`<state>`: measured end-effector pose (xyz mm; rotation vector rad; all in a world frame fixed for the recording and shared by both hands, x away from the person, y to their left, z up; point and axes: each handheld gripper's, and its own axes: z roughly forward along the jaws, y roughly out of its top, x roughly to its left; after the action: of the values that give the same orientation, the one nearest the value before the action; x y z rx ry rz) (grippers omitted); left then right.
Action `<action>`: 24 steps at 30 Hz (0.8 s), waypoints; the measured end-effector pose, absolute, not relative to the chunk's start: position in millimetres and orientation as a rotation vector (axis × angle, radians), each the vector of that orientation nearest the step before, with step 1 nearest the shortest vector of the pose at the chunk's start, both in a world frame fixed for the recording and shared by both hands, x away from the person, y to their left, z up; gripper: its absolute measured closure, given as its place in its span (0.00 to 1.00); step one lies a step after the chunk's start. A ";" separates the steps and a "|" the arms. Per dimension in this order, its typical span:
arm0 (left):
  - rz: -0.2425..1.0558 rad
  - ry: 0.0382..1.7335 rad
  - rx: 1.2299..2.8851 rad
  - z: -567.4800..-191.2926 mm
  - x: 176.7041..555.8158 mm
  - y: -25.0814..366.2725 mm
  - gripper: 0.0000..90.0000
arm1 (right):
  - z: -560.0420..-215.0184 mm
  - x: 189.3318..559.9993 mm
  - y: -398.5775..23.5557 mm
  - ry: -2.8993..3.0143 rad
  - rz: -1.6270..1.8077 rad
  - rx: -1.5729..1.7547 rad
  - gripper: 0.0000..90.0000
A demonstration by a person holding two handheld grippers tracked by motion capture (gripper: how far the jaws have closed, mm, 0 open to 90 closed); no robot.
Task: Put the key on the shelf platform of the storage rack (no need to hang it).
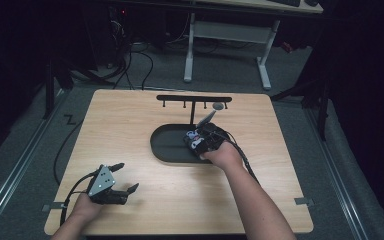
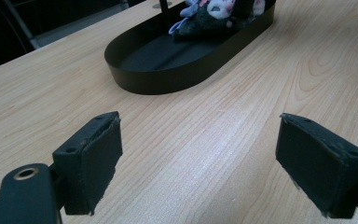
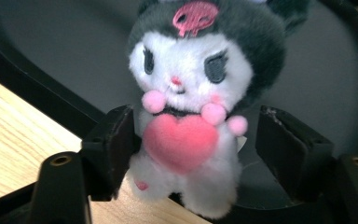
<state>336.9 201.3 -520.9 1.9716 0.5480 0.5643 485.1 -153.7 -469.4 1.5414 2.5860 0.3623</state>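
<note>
A plush toy (image 3: 191, 93) with a white face, a dark hood and a pink heart stands at the near rim of the black oval tray (image 3: 65, 51). It is between the jaws of my right gripper (image 3: 196, 149). The left jaw brushes its side and the right jaw stands clear of it, so the gripper is open. In the high view this gripper (image 1: 202, 137) hangs over the tray's (image 1: 165, 150) right end, at the plush toy (image 1: 195, 141). My left gripper (image 1: 127, 176) rests open near the table's front left, with bare wood between its jaws (image 2: 198, 158).
A black T-shaped hook rack (image 1: 194, 98) rises behind the tray, with a small grey thing (image 1: 219, 106) hanging at its right end. The left gripper view shows the tray (image 2: 168, 79) and the plush toy (image 2: 205, 18) farther off. Beyond the table are a white desk frame (image 1: 265, 65) and cables.
</note>
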 end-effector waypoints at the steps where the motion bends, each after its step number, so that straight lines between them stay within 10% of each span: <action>1: 0.564 0.547 1.972 -520.9 336.9 201.4 0.17 | -467.6 484.8 -154.6 2.583 0.365 1.537 0.29; 24: 0.576 0.551 1.973 -521.2 336.0 201.1 0.17 | -427.4 457.5 -167.2 2.496 0.518 1.490 0.33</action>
<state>336.0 201.1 -521.2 1.9735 0.5512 0.5760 457.5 -167.2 -427.4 1.4904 2.4959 0.5176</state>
